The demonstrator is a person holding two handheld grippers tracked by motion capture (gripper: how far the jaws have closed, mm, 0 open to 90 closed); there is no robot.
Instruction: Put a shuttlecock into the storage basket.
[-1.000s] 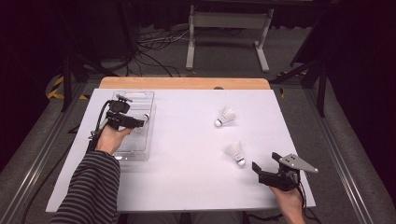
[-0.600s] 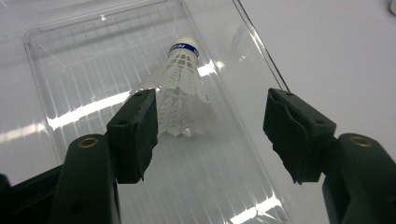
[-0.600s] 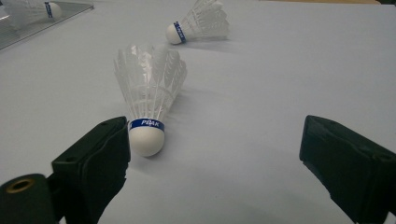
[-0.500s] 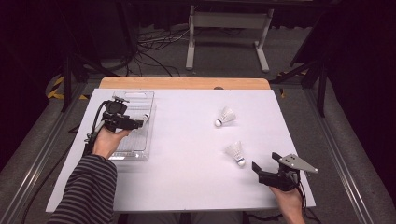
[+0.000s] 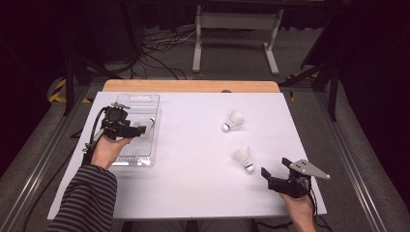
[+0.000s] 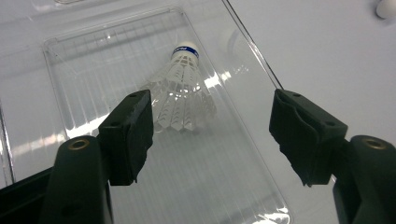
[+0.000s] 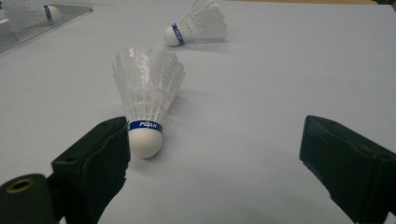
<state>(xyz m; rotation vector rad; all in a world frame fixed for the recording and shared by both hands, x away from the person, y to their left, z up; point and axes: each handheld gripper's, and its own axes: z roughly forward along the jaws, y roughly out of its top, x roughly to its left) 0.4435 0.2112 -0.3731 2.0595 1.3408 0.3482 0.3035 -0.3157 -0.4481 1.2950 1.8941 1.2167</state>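
A white shuttlecock [image 6: 182,93] with a blue band lies on its side in the clear plastic tray [image 5: 140,157], cork pointing away from my left gripper [image 6: 211,105]. That gripper [image 5: 140,129] hovers over the tray, and its jaws have just been opening. They stand wide with nothing between the pads, and the feathers lie just beyond the tips. My right gripper [image 5: 274,166] rests open at the table's near right. A second shuttlecock [image 7: 147,93] lies just ahead of its left jaw, untouched. A third shuttlecock [image 5: 234,120] lies farther back.
The white table top [image 5: 193,183] carries the tray [image 7: 28,28] at its left side. A wooden strip [image 5: 193,86] runs along the far edge. Cables and a metal stand [image 5: 232,29] are on the dark floor beyond it.
My left hand has drawn back a little to the left over the tray, away from the shuttlecock lying there. The right hand has stayed where it was.
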